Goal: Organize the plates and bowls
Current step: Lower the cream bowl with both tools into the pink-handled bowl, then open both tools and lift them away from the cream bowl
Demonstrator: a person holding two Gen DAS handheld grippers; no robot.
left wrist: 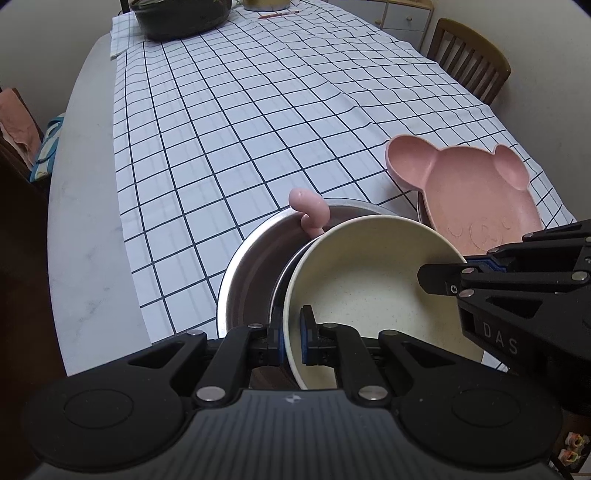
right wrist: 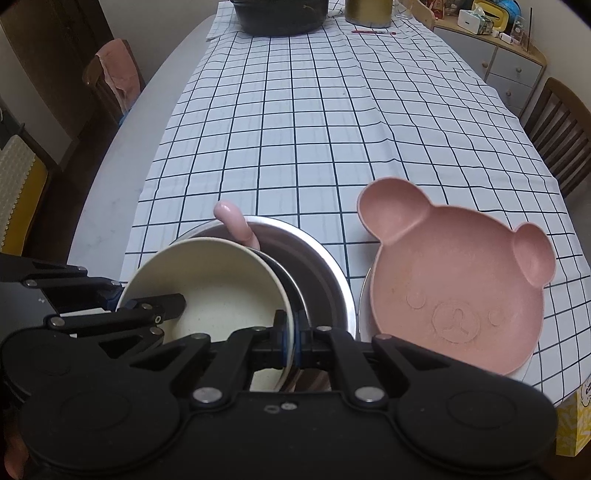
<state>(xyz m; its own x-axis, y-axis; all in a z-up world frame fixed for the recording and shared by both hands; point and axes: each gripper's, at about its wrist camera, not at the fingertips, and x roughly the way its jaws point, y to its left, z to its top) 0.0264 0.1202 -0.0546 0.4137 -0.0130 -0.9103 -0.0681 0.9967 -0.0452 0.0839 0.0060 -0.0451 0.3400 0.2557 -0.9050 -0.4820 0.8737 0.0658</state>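
Note:
A cream bowl (left wrist: 373, 291) sits tilted inside a metal bowl (left wrist: 251, 266) at the near edge of the checked tablecloth. My left gripper (left wrist: 293, 339) is shut on the cream bowl's left rim. My right gripper (right wrist: 293, 341) is shut on its right rim (right wrist: 221, 280); a dark thinner rim lies against it there. A pink handle (right wrist: 236, 221) sticks up behind the cream bowl, its lower end hidden. A pink bear-shaped plate (right wrist: 458, 280) lies to the right on another dish; it also shows in the left wrist view (left wrist: 476, 192).
A dark pot (right wrist: 280, 14) and a gold tin (right wrist: 367, 11) stand at the table's far end, with a red pen (right wrist: 373, 32) nearby. Wooden chairs (right wrist: 557, 129) flank the table. A cabinet (right wrist: 509, 62) stands at far right.

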